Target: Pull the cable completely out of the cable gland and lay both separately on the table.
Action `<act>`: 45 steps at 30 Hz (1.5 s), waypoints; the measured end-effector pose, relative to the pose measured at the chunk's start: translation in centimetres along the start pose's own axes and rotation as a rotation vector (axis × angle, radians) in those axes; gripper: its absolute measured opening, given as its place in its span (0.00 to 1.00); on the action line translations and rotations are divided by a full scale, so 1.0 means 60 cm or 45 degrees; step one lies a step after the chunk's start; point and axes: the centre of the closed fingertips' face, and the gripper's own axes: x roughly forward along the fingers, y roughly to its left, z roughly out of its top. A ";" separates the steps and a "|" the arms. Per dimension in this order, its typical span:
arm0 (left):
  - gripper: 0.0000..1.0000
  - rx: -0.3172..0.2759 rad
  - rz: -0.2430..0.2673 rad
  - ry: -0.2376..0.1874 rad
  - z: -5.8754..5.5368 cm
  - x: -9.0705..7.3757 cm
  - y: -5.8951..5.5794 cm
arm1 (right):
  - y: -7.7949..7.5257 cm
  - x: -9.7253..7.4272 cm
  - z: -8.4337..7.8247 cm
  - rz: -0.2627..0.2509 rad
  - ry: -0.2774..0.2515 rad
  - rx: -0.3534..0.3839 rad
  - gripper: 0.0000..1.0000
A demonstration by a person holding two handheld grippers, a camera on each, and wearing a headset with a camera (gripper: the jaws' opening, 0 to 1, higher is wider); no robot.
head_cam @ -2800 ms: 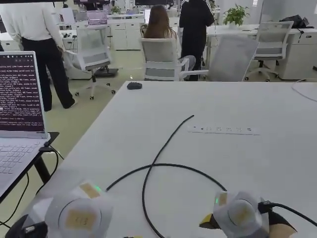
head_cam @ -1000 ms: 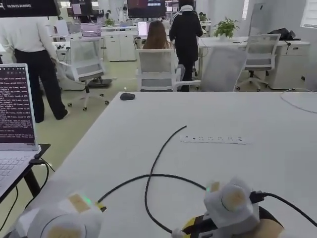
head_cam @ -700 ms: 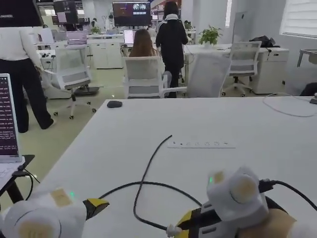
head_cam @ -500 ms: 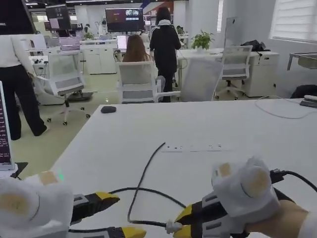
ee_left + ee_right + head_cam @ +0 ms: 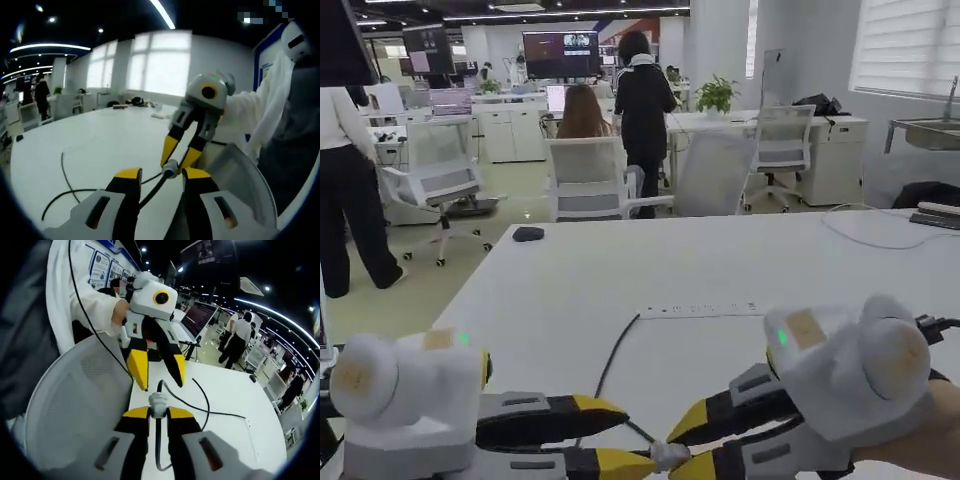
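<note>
Over the bench's (image 5: 720,270) near edge, the right gripper's (image 5: 682,452) jaws clamp the white cable gland (image 5: 158,401), while the left gripper's (image 5: 162,175) jaws gape around the black cable (image 5: 150,192).

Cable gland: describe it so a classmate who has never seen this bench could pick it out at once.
Start at the big white table and find the right gripper, facing the left gripper over the near edge. The cable gland is the small whitish fitting pinched between the right gripper's jaws. It is the one pale piece on the thin black cable.
</note>
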 end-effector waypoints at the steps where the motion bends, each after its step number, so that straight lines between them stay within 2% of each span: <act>1: 0.32 0.005 -0.021 0.010 -0.001 0.002 -0.006 | 0.000 -0.002 0.002 -0.003 -0.001 0.000 0.11; 4: 0.24 0.006 -0.048 0.032 -0.002 0.007 -0.011 | 0.001 -0.010 0.011 -0.001 0.002 -0.005 0.11; 5: 0.22 0.001 -0.082 0.037 -0.003 0.008 -0.017 | 0.000 -0.013 0.016 -0.004 0.006 -0.011 0.11; 7: 0.22 0.005 -0.077 0.021 0.002 0.009 -0.017 | 0.000 -0.019 0.020 0.008 0.015 -0.015 0.11; 9: 0.20 0.045 -0.109 0.008 0.008 0.012 -0.027 | 0.000 -0.023 0.020 0.029 0.025 -0.021 0.11; 12: 0.17 0.061 -0.144 -0.007 0.013 0.014 -0.034 | 0.002 -0.027 0.021 0.054 0.046 -0.051 0.11; 14: 0.17 0.089 -0.153 -0.017 0.016 0.015 -0.038 | 0.003 -0.029 0.024 0.074 0.060 -0.054 0.11; 15: 0.17 0.127 -0.165 -0.038 0.021 0.016 -0.043 | 0.005 -0.029 0.026 0.085 0.067 -0.052 0.11; 16: 0.17 0.128 -0.164 -0.049 0.024 0.017 -0.045 | 0.007 -0.027 0.031 0.096 0.069 -0.061 0.11; 17: 0.16 0.130 -0.163 -0.034 0.022 0.018 -0.044 | 0.007 -0.028 0.026 0.100 0.117 -0.087 0.11; 18: 0.16 0.120 -0.163 -0.030 0.021 0.018 -0.042 | 0.007 -0.026 0.030 0.102 0.121 -0.110 0.11; 20: 0.16 0.087 -0.163 -0.031 0.023 0.013 -0.039 | 0.005 -0.025 0.033 0.098 0.112 -0.076 0.11; 21: 0.15 0.069 -0.163 -0.043 0.024 0.010 -0.036 | 0.002 -0.024 0.038 0.086 0.081 -0.024 0.12; 22: 0.15 0.037 -0.157 -0.065 0.027 0.004 -0.031 | -0.003 -0.024 0.042 0.074 0.053 -0.013 0.12; 24: 0.15 0.018 -0.170 -0.153 0.042 -0.008 -0.029 | -0.006 -0.028 0.056 0.083 -0.031 -0.017 0.12; 26: 0.15 0.023 -0.168 -0.191 0.049 -0.018 -0.029 | -0.009 -0.038 0.070 0.103 -0.137 0.119 0.14; 27: 0.14 0.037 -0.162 -0.199 0.050 -0.022 -0.028 | -0.011 -0.045 0.073 0.135 -0.188 0.243 0.17; 28: 0.14 0.057 -0.165 -0.208 0.051 -0.027 -0.030 | -0.019 -0.051 0.076 0.125 -0.242 0.298 0.20; 31: 0.14 0.083 -0.165 -0.242 0.060 -0.035 -0.032 | -0.029 -0.071 0.086 0.179 -0.414 0.529 0.24; 33: 0.14 0.083 -0.176 -0.278 0.070 -0.040 -0.034 | -0.033 -0.080 0.091 0.204 -0.497 0.609 0.23; 35: 0.15 0.097 -0.196 -0.317 0.079 -0.043 -0.037 | -0.033 -0.084 0.095 0.218 -0.543 0.644 0.23; 37: 0.15 0.097 -0.204 -0.330 0.084 -0.042 -0.039 | -0.028 -0.088 0.102 0.239 -0.582 0.665 0.23; 40: 0.15 0.106 -0.221 -0.336 0.088 -0.038 -0.042 | -0.022 -0.083 0.105 0.243 -0.576 0.650 0.24; 45: 0.15 0.113 -0.250 -0.334 0.087 -0.031 -0.050 | -0.018 -0.070 0.104 0.250 -0.566 0.649 0.17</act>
